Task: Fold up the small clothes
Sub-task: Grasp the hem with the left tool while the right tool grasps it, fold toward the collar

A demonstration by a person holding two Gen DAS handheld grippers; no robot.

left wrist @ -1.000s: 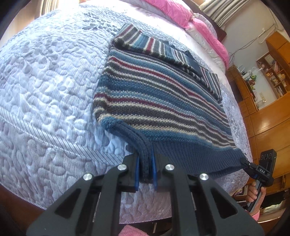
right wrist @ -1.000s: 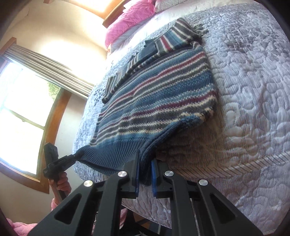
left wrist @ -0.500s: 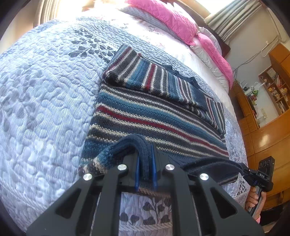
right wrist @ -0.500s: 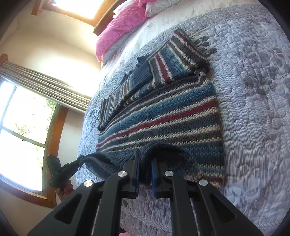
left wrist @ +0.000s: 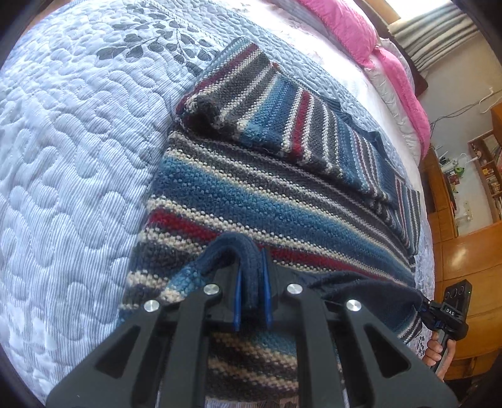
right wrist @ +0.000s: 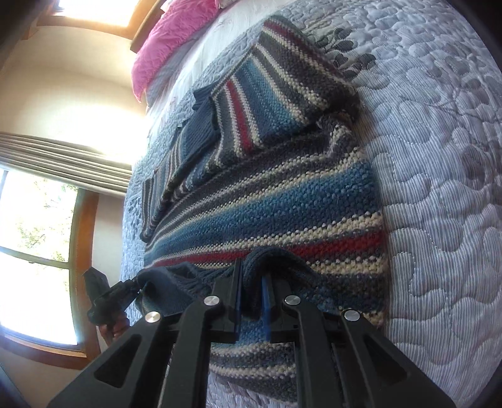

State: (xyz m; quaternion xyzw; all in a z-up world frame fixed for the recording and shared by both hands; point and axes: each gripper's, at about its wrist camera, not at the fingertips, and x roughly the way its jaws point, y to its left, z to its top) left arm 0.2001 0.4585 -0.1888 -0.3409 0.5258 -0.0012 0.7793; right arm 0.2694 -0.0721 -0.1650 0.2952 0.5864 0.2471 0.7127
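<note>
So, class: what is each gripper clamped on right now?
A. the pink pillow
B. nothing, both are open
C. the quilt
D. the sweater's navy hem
D: the left gripper and right gripper each pinch the navy hem of the striped sweater.

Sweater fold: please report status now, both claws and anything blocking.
Left claw and right claw shut on navy hem. Striped sweater on quilt, hem raised above body, sleeves folded in. Nothing blocking.

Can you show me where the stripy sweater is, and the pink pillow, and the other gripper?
striped sweater [left wrist: 251, 201], left wrist view, blue stripe on its body.
pink pillow [left wrist: 345, 28], left wrist view, its quilted top.
right gripper [left wrist: 423, 309], left wrist view, fingertips pinching the hem.
</note>
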